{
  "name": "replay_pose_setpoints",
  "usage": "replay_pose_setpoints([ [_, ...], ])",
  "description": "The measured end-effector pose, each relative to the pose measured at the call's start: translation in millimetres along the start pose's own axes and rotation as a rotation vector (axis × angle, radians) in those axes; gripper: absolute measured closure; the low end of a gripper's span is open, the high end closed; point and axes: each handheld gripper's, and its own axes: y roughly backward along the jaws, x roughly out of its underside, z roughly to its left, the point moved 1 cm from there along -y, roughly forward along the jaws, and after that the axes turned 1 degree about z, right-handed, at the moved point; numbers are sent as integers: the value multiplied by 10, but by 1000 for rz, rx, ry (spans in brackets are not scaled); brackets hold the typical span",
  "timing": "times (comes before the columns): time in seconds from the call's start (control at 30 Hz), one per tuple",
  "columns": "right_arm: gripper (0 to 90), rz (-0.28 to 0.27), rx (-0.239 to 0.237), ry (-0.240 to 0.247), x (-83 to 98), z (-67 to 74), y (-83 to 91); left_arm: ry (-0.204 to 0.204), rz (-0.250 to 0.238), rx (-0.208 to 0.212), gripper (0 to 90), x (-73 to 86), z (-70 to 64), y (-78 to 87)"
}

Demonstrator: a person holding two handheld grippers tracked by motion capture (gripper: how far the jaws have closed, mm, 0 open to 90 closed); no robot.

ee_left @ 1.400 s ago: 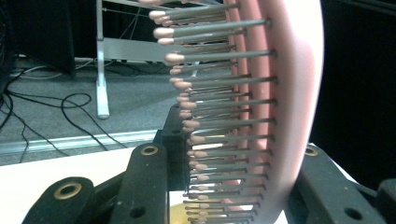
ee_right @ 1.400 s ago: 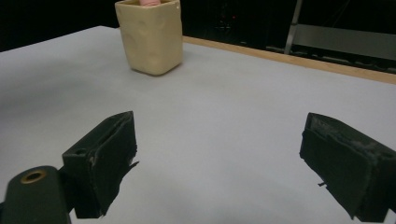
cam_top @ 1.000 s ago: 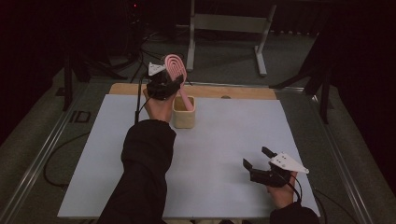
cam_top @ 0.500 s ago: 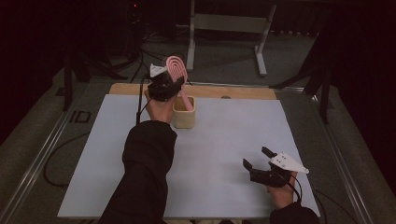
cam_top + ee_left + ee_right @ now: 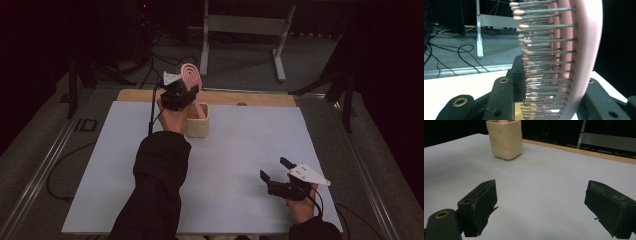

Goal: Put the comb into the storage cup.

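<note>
A pink hairbrush [image 5: 191, 75] stands nearly upright, its handle reaching down into a cream cup [image 5: 198, 125] at the far middle of the white table [image 5: 250, 145]. My left gripper [image 5: 180, 95] is shut on the brush just above the cup. In the left gripper view the bristles and pink back of the brush [image 5: 584, 50] rise between the black jaws of the left gripper [image 5: 549, 100]. My right gripper [image 5: 273, 168] rests low at the near right, open, with nothing between its jaws. The right gripper [image 5: 542, 195] faces the cup [image 5: 505, 140] across bare table.
A wooden strip [image 5: 250, 98] runs along the table's far edge. Beyond it a grey metal stand [image 5: 245, 30] and loose cables [image 5: 160, 60] sit on the floor. Metal rails [image 5: 45, 165] border the table's sides.
The left gripper and brush have shifted only very slightly, down toward the cup. The right gripper has stayed where it was.
</note>
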Motion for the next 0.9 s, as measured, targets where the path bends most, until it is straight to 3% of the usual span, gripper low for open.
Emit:
replay_pose_setpoints([
  [0.67,107,0,0,5,0,-4,-4,7,13,4,642,90,-3,-43],
  [0.9,106,1,-1,5,1,-2,-5,49,15,3,643,198,74,-54],
])
